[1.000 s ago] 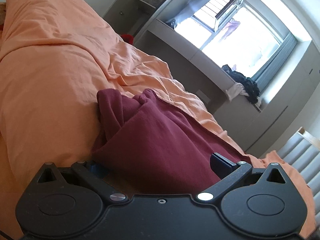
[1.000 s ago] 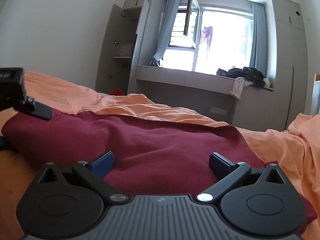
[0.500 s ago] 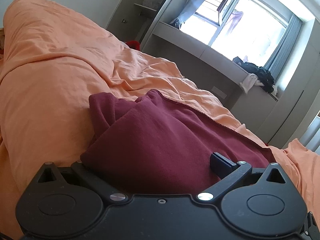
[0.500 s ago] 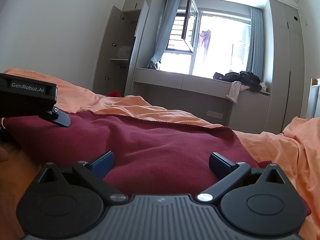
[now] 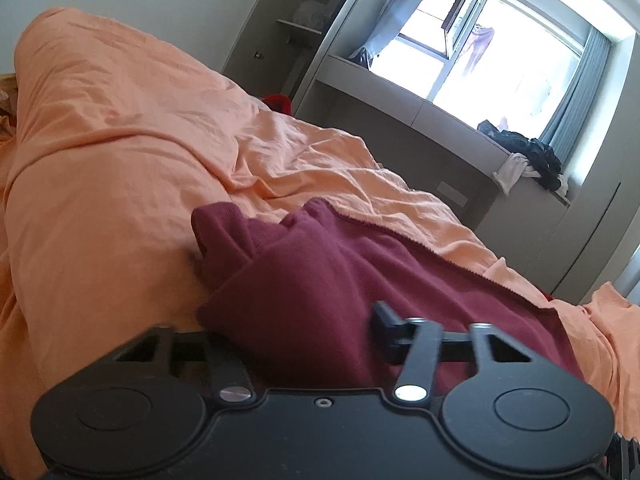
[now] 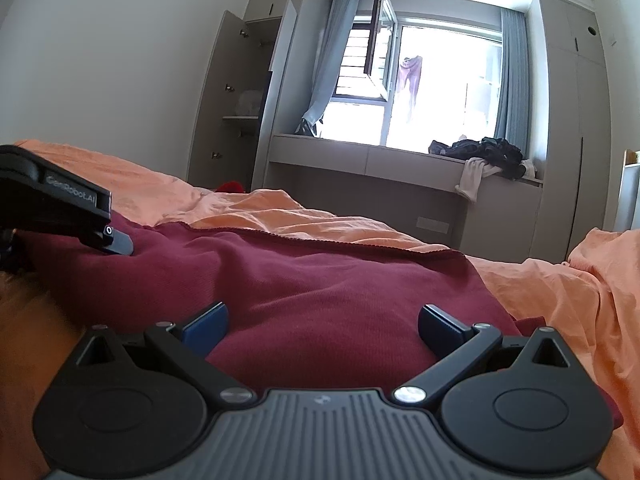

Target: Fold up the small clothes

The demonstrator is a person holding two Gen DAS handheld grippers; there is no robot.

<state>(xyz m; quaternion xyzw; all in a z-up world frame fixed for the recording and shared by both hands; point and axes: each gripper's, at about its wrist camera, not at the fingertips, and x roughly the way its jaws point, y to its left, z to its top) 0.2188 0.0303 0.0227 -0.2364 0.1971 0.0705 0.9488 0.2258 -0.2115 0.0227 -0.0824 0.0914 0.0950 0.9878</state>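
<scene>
On one orange duvet (image 6: 560, 292), one maroon garment (image 6: 320, 280): right gripper (image 6: 322, 322) wide open, left gripper (image 5: 304, 320) clamping it.

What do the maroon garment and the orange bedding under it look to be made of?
Maroon garment: looks like a matte knit, perhaps cotton jersey or fleece; a fine ribbed weave shows and it lies in soft, thick folds. Orange bedding: seems a thinner woven cotton-like sheet, matte, marked by many sharp fine creases. Exact fibre cannot be told from the look alone.
</scene>
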